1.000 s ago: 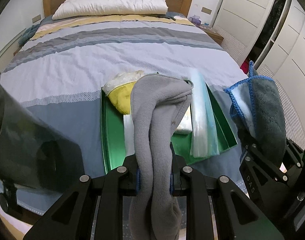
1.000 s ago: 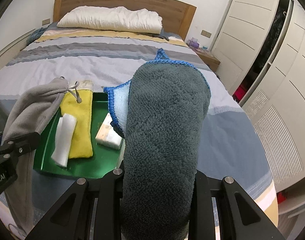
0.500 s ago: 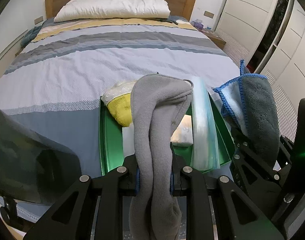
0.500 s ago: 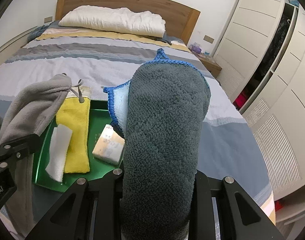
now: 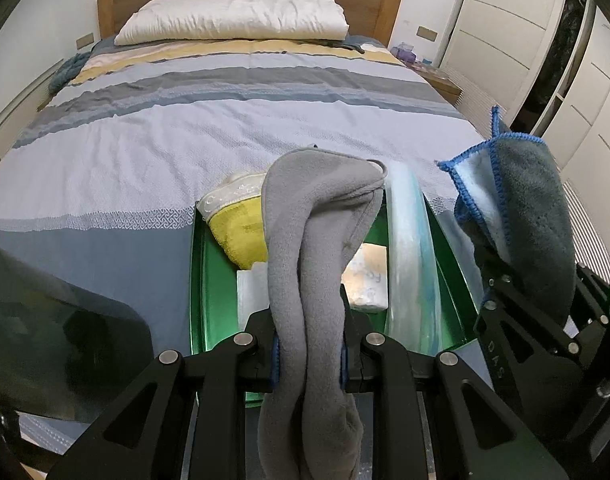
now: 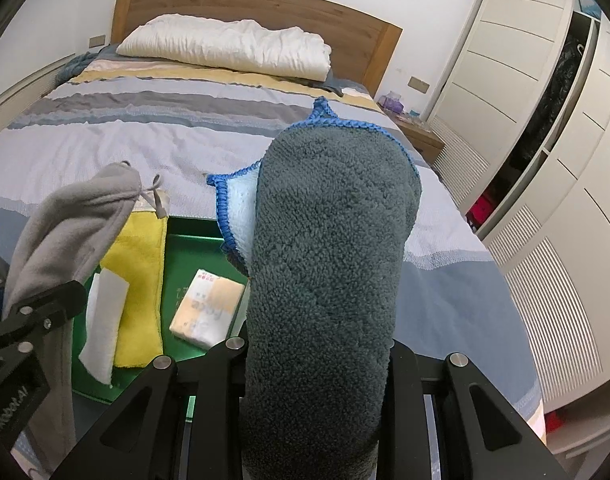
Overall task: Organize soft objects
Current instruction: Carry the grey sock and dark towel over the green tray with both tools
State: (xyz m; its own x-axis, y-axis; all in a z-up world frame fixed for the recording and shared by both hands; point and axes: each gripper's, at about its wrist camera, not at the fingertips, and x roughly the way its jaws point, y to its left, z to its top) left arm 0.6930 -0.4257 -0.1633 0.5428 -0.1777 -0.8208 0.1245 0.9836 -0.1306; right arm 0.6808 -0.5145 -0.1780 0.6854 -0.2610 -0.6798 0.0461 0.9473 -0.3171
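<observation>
My left gripper (image 5: 309,360) is shut on a grey fleece cloth (image 5: 313,264), which drapes over the jaws; it also shows in the right wrist view (image 6: 65,232). My right gripper (image 6: 317,364) is shut on a dark teal towel with blue edging (image 6: 325,264), seen at the right of the left wrist view (image 5: 533,216). Both hang above a green tray (image 6: 193,248) on the bed. The tray holds a yellow cloth (image 6: 139,280), a white folded cloth (image 6: 103,320), a tissue pack (image 6: 207,308) and a clear plastic packet (image 5: 409,256).
The striped bedspread (image 5: 233,128) stretches ahead to a white pillow (image 5: 233,16) and wooden headboard (image 6: 265,12). White wardrobes (image 6: 525,100) and a bedside table (image 6: 417,132) stand at the right. A dark object (image 5: 45,328) fills the left wrist view's lower left.
Both grippers have moved a little nearer over the tray while still holding their cloths. The tray and its contents look larger in both views.
</observation>
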